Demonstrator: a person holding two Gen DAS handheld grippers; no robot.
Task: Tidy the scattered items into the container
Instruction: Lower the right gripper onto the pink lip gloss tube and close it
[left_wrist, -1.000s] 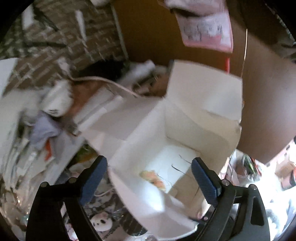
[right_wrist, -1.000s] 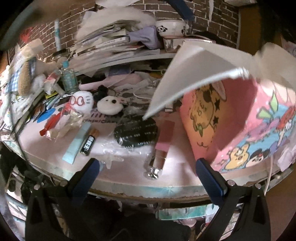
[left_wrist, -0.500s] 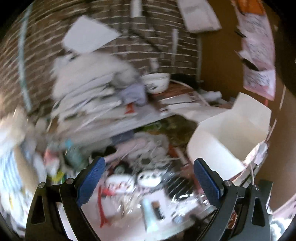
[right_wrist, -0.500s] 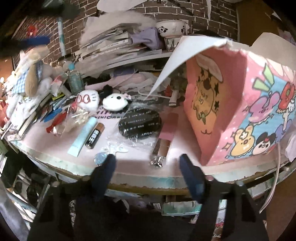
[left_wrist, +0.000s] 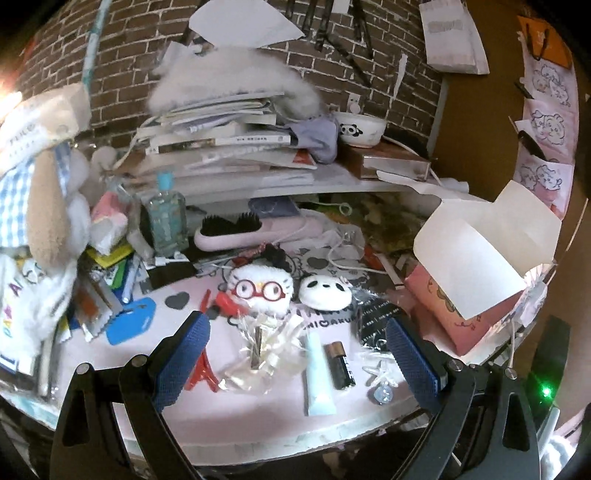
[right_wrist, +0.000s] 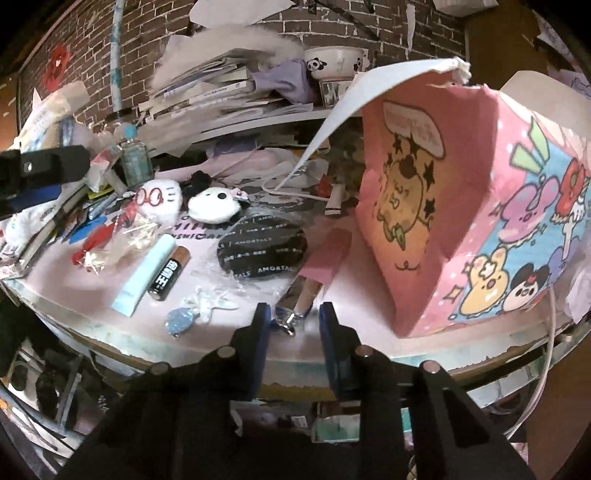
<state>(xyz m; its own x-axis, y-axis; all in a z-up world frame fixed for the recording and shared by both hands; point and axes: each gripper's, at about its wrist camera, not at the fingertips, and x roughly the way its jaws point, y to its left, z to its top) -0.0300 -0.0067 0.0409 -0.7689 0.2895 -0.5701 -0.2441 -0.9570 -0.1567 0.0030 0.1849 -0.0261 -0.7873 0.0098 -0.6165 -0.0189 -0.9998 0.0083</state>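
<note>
Everywhere clutter: pink tabletop (left_wrist: 258, 424), brick wall (left_wrist: 122, 66).

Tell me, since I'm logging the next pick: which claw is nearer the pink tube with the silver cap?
Right. The right claw sits at the pink tube, its silver cap between the jaws. The left claw hovers open over the battery.

Pink table (left_wrist: 258, 424), battery (left_wrist: 341, 365), tube (left_wrist: 317, 373), cartoon box (right_wrist: 480, 221)

pink box (right_wrist: 480, 206) interior hidden — right edge cropped
</note>
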